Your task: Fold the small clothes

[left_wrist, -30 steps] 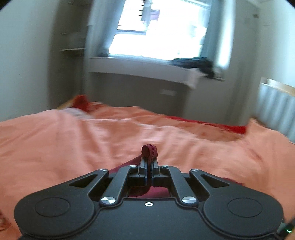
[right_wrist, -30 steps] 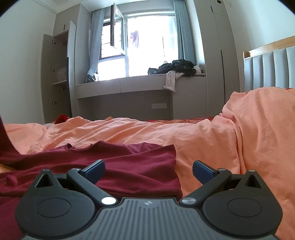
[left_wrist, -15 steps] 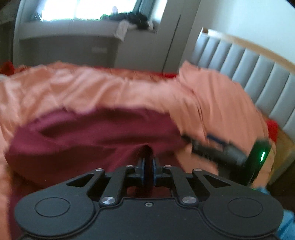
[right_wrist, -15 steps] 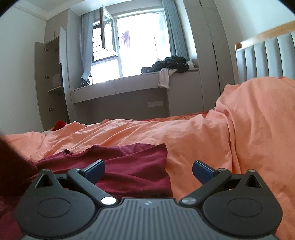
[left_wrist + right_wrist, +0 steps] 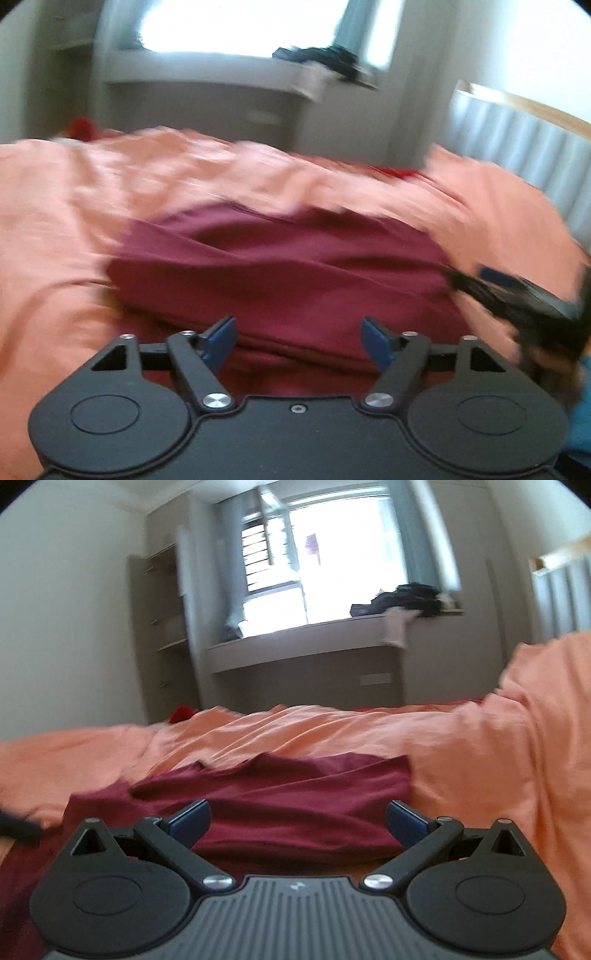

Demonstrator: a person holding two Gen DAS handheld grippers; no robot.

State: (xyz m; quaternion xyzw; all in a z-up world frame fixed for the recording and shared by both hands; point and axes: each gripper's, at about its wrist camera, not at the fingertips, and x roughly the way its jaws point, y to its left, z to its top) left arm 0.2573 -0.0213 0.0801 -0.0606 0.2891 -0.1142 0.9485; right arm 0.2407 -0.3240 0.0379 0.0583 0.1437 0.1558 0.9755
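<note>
A dark red garment is seen lying in loose folds on the orange bedspread of the bed, toward the near edge, well short of the padded headboard. The left hand-held gripper is held low over the near part of the garment; its jaws have just been opening and are now spread wide, with cloth below them but nothing pinched. The right hand-held gripper is likewise held wide apart over the garment, gripping nothing. The left view is blurred. A pile of dark clothes is seen on the window ledge beyond the bed.
</note>
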